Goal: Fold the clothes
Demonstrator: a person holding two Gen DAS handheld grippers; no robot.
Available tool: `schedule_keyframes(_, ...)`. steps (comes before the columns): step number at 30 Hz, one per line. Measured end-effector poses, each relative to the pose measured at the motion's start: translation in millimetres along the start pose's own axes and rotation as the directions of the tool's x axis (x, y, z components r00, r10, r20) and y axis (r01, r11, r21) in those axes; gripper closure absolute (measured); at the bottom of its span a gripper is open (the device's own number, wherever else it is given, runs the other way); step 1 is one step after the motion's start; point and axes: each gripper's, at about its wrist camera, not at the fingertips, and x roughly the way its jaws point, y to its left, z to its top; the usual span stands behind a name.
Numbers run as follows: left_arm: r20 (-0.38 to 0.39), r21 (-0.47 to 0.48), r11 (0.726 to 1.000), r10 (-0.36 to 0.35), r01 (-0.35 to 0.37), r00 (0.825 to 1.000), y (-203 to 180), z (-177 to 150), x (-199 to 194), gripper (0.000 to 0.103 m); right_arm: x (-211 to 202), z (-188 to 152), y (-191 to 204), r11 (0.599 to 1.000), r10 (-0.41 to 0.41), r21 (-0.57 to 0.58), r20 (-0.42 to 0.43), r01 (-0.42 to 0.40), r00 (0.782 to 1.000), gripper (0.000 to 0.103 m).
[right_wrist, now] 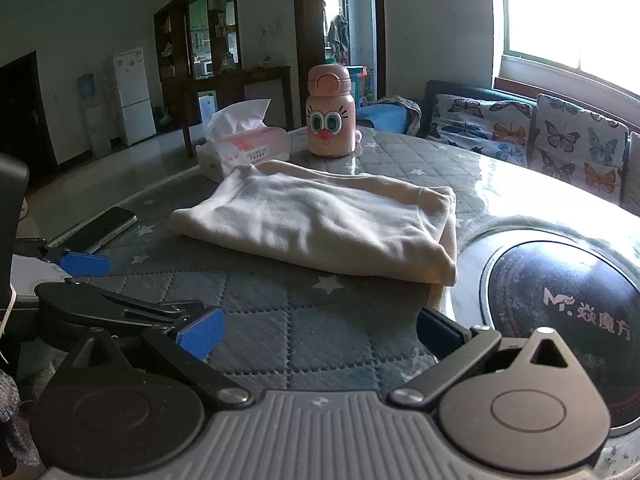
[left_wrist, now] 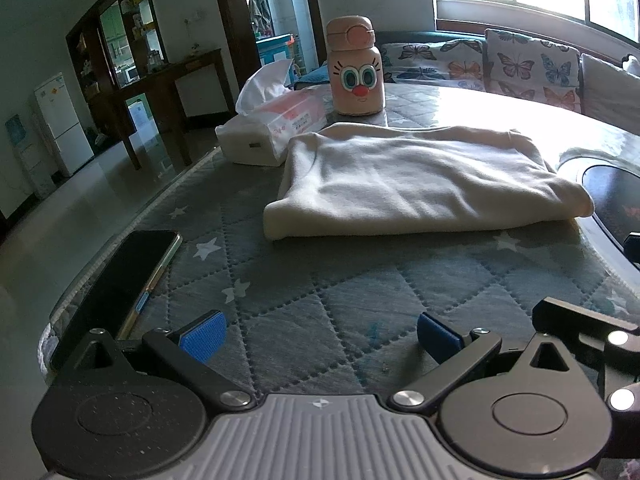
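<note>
Nearest the cameras, the left gripper (left_wrist: 320, 334) hangs low over the desk with its blue-padded jaws spread wide and nothing between them. The right gripper (right_wrist: 320, 330) sits just beside it, jaws equally wide and empty, over the grey quilted star-print desk cover (left_wrist: 304, 280). At the left edge lies a black smartphone (left_wrist: 116, 292), flat. To the right, a round black cooktop set into the desk (right_wrist: 560, 308). Further on, mid-desk, the cream folded garment (left_wrist: 420, 184) rests flat in a neat rectangle, well apart from both grippers. Behind it, a white tissue pack (left_wrist: 276, 120) and an upright pink cartoon-face bottle (left_wrist: 356, 72). Beyond, a butterfly-print sofa (left_wrist: 528, 64).
</note>
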Motion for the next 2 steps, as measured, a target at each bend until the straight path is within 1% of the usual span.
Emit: schedule_keyframes(2,-0.003,-0.001,1.000,-0.002,0.002,1.000,-0.3,0.4,0.1,0.000,-0.7,-0.2,-0.4,1.000,-0.001,0.002,0.001,0.001,1.000,0.000)
